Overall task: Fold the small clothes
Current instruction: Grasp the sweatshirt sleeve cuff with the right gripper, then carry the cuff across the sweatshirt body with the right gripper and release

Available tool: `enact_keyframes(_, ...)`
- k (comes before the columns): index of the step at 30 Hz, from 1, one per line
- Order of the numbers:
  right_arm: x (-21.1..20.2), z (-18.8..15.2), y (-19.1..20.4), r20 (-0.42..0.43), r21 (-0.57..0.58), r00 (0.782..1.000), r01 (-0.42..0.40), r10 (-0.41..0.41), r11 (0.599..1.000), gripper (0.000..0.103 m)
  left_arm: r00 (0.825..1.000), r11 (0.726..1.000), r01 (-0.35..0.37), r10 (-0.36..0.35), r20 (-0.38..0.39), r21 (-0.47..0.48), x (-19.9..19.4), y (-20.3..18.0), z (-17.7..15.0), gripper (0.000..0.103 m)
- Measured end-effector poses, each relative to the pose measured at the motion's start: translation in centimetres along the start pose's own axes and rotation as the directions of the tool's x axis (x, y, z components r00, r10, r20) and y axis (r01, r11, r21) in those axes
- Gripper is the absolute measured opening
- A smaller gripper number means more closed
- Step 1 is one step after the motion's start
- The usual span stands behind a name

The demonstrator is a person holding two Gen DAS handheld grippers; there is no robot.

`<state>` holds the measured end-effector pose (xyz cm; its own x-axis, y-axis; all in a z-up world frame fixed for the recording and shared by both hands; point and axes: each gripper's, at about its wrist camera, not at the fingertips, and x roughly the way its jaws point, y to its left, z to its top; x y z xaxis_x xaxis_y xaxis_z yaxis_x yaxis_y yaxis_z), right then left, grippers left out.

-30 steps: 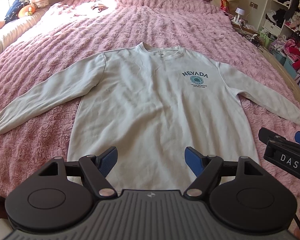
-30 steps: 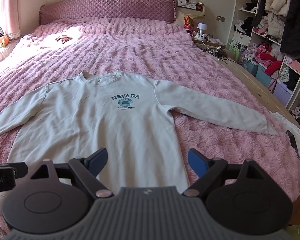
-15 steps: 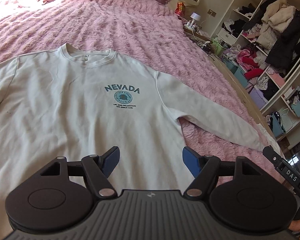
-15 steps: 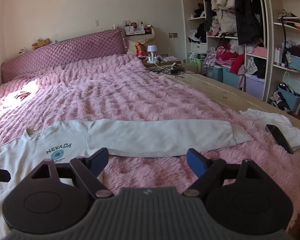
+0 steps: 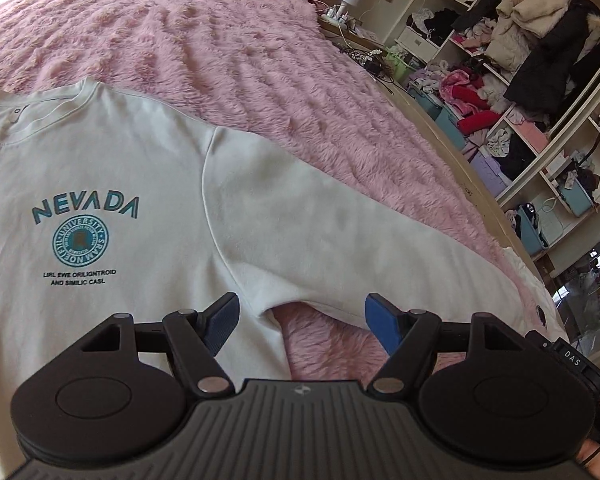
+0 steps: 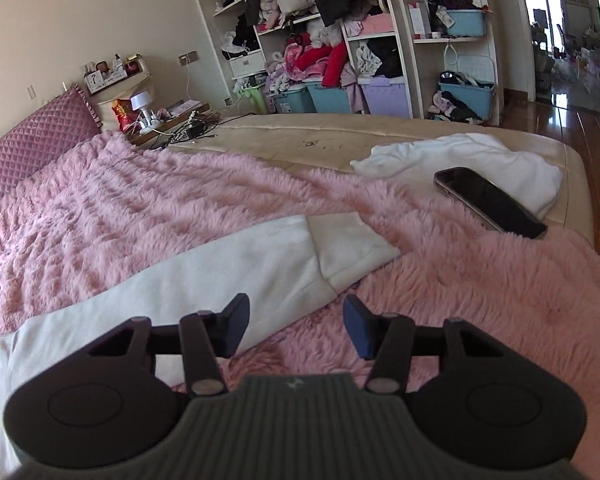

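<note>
Fingers (image 5: 220,322) of the left gripper (image 5: 300,320) stand wide apart with nothing between them, hovering over the armpit of the sweatshirt (image 5: 100,184), where the sleeve (image 5: 320,232) meets the body. The right gripper (image 6: 296,328) has fingers (image 6: 236,322) at a middling gap; its jaws have just been closing, and they hold nothing, with the sleeve's lower edge and pink blanket showing between them.

The pale sweatshirt lies flat, front up, on the blanket (image 5: 240,52) that covers the bed. Its teal "NEVADA" print (image 5: 86,210) and round seal sit on the chest, and the ribbed collar (image 5: 40,120) points toward the headboard. In the right wrist view the sleeve (image 6: 200,276) stretches out straight to the side and ends in a cuff (image 6: 352,248) just ahead of the right gripper.

Beyond the cuff, a white garment (image 6: 460,160) lies crumpled at the bed's bare edge, and a dark phone (image 6: 488,202) rests partly on it and partly on the blanket. A quilted headboard (image 6: 32,148) stands at the far left. Past the bed, open shelves (image 6: 380,40) hold heaped clothes and bins.
</note>
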<state>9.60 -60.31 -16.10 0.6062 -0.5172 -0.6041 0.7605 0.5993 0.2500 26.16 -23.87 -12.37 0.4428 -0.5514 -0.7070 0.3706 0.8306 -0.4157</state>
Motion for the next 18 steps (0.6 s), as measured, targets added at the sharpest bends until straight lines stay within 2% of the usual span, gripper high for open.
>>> enact_keyframes(5,3.6,0.0,-1.0,-0.049,0.118,0.999,0.014,-0.008,0.993,0.05,1.0,0.999,-0.005,0.006,-0.027,0.033,2.8,-1.3,0.5,0.084)
enact_keyframes(8,5.2,0.4,-1.8,-0.043,0.191,0.999,-0.014,0.023,0.981,0.05,0.999,0.998,-0.015,0.017,-0.049,0.053,4.4,-1.9,0.3,0.084)
enact_keyframes(10,6.0,0.8,-2.1,-0.039,0.212,0.999,-0.02,0.029,0.977,0.033,0.998,0.997,-0.026,0.03,-0.063,0.067,5.4,-2.2,0.0,0.084)
enact_keyframes(11,6.2,0.9,-2.2,-0.036,0.212,0.999,-0.019,0.028,0.977,0.017,0.997,0.997,-0.03,0.035,-0.067,0.073,5.7,-2.4,-0.1,0.084)
enact_keyframes(14,6.5,1.3,-3.0,-0.029,0.238,0.998,-0.043,0.051,0.97,0.01,0.996,0.996,-0.036,0.042,-0.081,0.077,6.5,-2.5,-0.5,0.086)
enact_keyframes(18,5.5,1.7,-3.2,-0.005,0.251,0.997,-0.073,0.077,0.965,0.009,0.996,0.997,-0.032,0.038,-0.084,0.07,6.9,-2.3,-0.6,0.087)
